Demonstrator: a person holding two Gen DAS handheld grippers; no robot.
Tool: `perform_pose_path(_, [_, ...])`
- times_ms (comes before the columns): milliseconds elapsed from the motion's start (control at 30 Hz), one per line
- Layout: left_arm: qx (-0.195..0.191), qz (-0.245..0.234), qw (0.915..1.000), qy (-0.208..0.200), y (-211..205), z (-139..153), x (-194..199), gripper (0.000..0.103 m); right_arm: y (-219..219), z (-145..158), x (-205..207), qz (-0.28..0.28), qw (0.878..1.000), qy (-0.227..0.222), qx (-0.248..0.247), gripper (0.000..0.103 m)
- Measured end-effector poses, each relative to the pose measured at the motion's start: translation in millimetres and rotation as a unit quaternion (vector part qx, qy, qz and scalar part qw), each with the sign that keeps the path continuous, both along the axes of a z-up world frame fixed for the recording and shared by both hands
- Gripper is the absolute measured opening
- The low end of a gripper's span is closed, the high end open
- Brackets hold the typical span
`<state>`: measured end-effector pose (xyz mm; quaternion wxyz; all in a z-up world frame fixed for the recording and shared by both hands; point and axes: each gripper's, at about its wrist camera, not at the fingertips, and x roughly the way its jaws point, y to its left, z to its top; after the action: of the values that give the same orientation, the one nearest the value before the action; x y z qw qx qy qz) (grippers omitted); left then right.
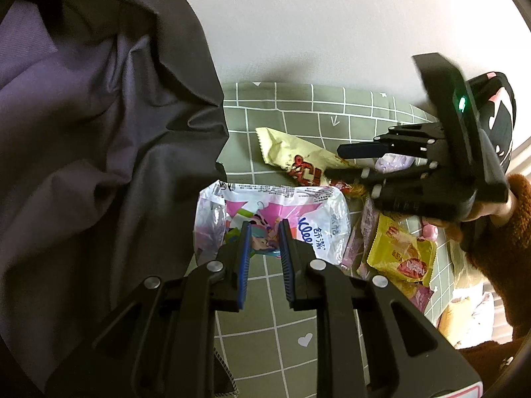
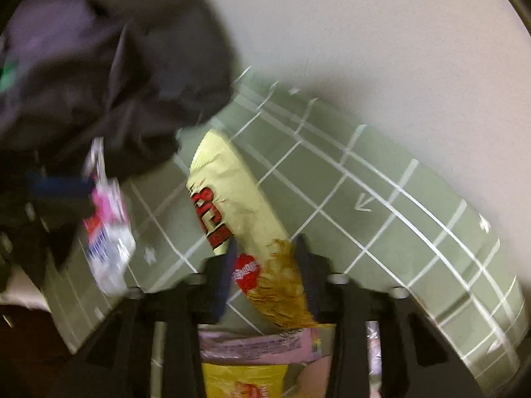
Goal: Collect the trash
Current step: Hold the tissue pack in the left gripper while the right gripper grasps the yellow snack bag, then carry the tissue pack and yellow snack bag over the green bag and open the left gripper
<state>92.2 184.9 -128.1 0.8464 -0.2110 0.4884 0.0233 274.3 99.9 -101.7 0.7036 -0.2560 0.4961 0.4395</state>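
A: Biggest thing first: the dark bag (image 1: pixel 99 132) hanging at the left. Its folds droop over the bed cover (image 1: pixel 298 116), and I can't find its mouth or see anything inside it. If wrappers are meant to go in there, a collapsed opening could send them sliding off the cloth.

B: Agreed. Next, the cream snack packet (image 2: pixel 229 199). The right gripper (image 2: pixel 265 258) has its jaws on either side of the packet's near end, narrowly apart. The picture is smeared, so I can't tell if the pads actually press. A pinch on the slippery corner alone may let it slip out on lifting.

A: And the left gripper (image 1: pixel 262 232)?

B: Clamped on the white and pink tissue wrapper (image 1: pixel 272 219), jaws nearly together on thin crinkled film. It could tear or pull free.

A: The smaller yellow wrapper (image 1: pixel 401 255) and pink ones lie heaped on the cover beside the right gripper. A careless sweep would scatter them.
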Motion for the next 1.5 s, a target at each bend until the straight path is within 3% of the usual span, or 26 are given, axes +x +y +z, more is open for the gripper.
perform_pose_path(100, [0.001, 0.002, 1.0000, -0.009, -0.2, 5.3, 2.6, 0.016, -14.5, 22.2, 4.9, -0.041, 0.998, 0.004, 0.039, 0.008])
perform_pose_path(300, [0.030, -0.014, 0.9988, -0.036, -9.5, 29.3, 14.3, 0.016, -54.9, 72.5, -0.6, -0.095, 0.991, -0.026, 0.092, 0.005])
perform_pose_path(433, [0.045, -0.023, 0.9975, -0.050, -13.2, 41.7, 18.9, 0.016, -67.9, 84.3, -15.8, -0.066, 0.992, -0.013, 0.106, 0.005])
perform_pose_path(533, [0.046, -0.024, 0.9976, -0.046, -13.9, 38.8, 15.6, 0.016, -58.5, 73.3, -25.3, -0.038, 0.995, -0.024, 0.083, 0.007])
perform_pose_path(667, [0.044, -0.027, 0.9985, -0.019, -13.3, 21.1, 3.6, 0.016, -33.1, 39.6, -28.3, -0.008, 0.999, -0.019, 0.040, 0.036])
perform_pose_path(767, [0.030, -0.018, 0.9994, -0.008, -7.3, 8.9, -5.1, 0.016, -13.3, 20.9, -35.4, 0.044, 0.999, -0.018, -0.004, 0.036])
perform_pose_path(867, [0.024, -0.010, 0.9996, 0.003, -0.4, -1.0, -7.8, 0.016, 6.6, -1.1, -38.5, 0.087, 0.993, -0.046, -0.062, 0.037])
perform_pose_path(933, [0.026, -0.010, 0.9996, 0.006, 0.7, -2.6, -8.0, 0.016, 12.3, -6.6, -35.1, 0.096, 0.992, -0.051, -0.058, 0.037])
perform_pose_path(1100, [0.014, -0.011, 0.9998, 0.002, 5.9, -3.3, -5.3, 0.016, 24.4, -11.6, -13.0, 0.073, 0.994, -0.043, -0.064, 0.044])
perform_pose_path(1267, [0.003, -0.003, 1.0000, -0.001, 15.3, -2.9, -4.3, 0.016, 28.7, -23.2, 2.5, 0.052, 0.994, -0.030, -0.088, 0.045])
perform_pose_path(1400, [-0.004, -0.002, 1.0000, -0.003, 18.6, -1.8, -1.1, 0.016, 18.4, -11.2, 17.4, 0.001, 0.998, 0.016, -0.058, 0.030])
perform_pose_path(1500, [-0.007, -0.008, 0.9999, -0.007, 16.7, -0.6, 4.8, 0.016, 3.7, 9.4, 19.9, -0.032, 0.999, 0.018, -0.021, 0.029])
